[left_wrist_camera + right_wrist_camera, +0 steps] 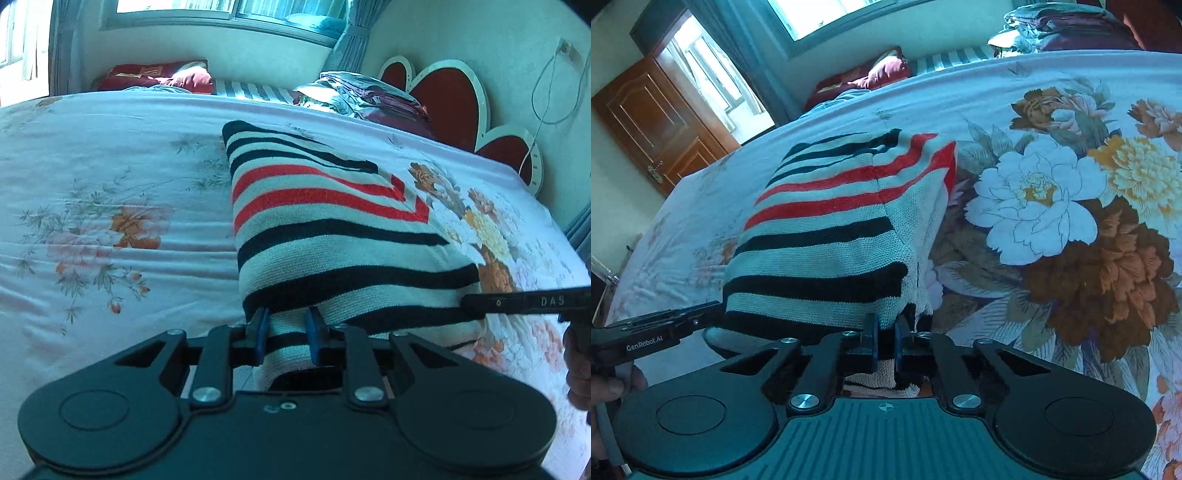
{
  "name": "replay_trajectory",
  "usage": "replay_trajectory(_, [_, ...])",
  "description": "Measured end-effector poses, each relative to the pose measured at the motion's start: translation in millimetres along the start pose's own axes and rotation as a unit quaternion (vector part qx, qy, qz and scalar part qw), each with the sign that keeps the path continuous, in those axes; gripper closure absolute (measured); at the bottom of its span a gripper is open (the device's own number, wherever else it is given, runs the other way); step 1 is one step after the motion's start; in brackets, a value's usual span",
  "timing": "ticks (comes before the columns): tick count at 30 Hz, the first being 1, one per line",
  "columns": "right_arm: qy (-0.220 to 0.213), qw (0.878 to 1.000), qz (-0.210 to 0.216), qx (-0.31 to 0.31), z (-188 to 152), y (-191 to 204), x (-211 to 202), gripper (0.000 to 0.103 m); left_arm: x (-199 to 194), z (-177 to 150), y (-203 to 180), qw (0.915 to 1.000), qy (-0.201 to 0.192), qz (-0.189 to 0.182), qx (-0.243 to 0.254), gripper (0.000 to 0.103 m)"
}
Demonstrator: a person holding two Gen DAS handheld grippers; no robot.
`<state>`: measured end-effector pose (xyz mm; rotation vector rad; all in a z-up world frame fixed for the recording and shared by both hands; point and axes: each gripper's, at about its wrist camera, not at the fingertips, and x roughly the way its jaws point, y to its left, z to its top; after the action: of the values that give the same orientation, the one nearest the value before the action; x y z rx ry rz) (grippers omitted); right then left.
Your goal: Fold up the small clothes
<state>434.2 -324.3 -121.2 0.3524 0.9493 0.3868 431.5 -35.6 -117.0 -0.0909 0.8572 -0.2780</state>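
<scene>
Left gripper [284, 332] and right gripper [885, 334] each clamp my striped sweater's [332, 229] near hem, raised ahead for folding over.

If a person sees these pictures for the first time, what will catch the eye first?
First the striped knit garment, black, red and white, held up over the floral bedsheet by the left gripper and right gripper, each shut on its near edge. Next, the red heart-shaped headboard at the far right.
</scene>
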Motion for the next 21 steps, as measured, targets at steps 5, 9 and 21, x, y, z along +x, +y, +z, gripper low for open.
replay_trajectory(5, [0.0,0.995,-0.065,-0.081,-16.0,15.4,15.8,0.095,4.5,-22.0,-12.8,0.9955,-0.006,0.028,0.091,0.081])
replay_trajectory(9, [-0.021,0.993,-0.088,-0.07,-14.9,24.0,3.5,0.091,-13.1,-14.9,-2.1,0.998,-0.021,0.002,0.059,0.083])
replay_trajectory(21, [-0.014,0.976,-0.137,-0.168,-31.6,73.3,5.4,0.092,-12.5,-31.2,-9.1,0.9986,-0.003,-0.041,0.033,0.088])
